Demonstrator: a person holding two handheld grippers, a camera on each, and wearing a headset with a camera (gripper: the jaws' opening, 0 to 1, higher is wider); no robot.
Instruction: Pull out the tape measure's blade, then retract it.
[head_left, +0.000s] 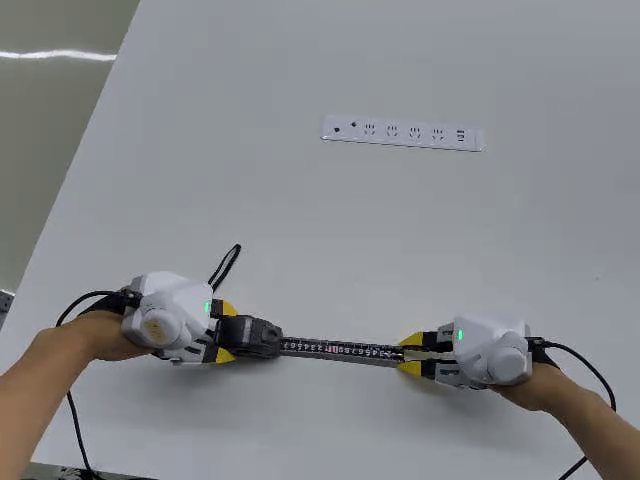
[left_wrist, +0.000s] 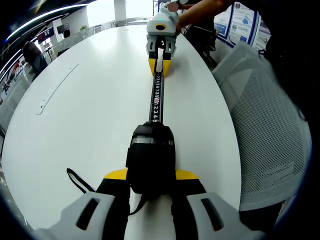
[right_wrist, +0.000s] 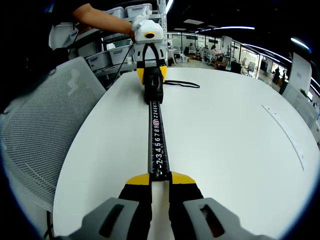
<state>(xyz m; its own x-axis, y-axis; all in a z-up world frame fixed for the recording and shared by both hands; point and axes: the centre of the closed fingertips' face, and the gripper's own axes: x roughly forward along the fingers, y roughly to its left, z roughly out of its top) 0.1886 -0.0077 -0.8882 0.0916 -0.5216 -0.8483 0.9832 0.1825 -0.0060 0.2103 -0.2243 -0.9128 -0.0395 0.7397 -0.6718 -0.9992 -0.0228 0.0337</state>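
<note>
Left tool (left_wrist: 152, 175) clamps boxy black tape-measure case (left_wrist: 151, 150); right tool (right_wrist: 160, 178) pinches flat numbered blade (right_wrist: 158, 135) (smooth table (head_left: 300, 200)).

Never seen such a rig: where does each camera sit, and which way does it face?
Head view: on the headset, looking down at the table; forearms, left gripper, right gripper show.
Left gripper view: on the left gripper, facing the right gripper; own jaws clamp the tape measure.
Right gripper view: opposite way; own jaws pinch the blade.
Shared: the blade.
</note>
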